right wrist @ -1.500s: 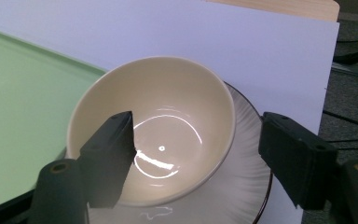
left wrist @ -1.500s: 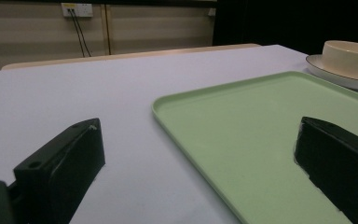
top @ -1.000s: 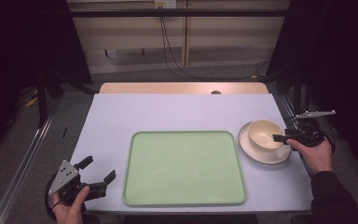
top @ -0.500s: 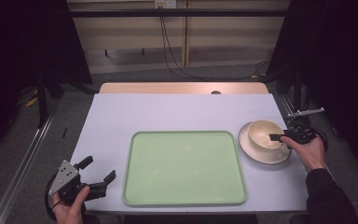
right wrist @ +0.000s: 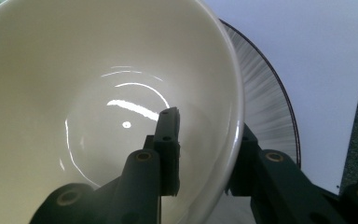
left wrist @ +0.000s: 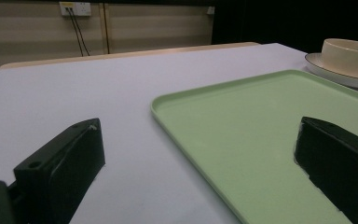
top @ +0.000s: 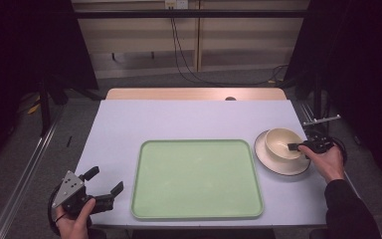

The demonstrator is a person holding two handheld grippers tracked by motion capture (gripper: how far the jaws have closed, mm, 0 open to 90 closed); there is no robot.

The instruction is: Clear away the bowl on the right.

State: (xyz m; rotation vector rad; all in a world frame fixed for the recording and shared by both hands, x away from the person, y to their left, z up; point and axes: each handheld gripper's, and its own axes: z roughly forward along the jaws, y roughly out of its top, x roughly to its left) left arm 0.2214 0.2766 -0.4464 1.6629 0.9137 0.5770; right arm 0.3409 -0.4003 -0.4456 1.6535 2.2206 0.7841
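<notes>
In the high view, no writing can be read on anything. The cream ceramic bowl (top: 282,143) stands on a white round plate with a dark rim (top: 273,165) near the right edge of the pale lilac table (top: 189,119); the right gripper (top: 298,146) reaches it from that edge. The light green plastic tray (top: 197,178) lies by the front edge, with wide free table behind it. The left gripper (top: 103,182), at the front left corner, is spread wide, holding nothing. In the left gripper view, bare table lies between its jaws and the tray. In the right gripper view, the jaws have just been closing on the bowl's wall, one inside, one outside.
</notes>
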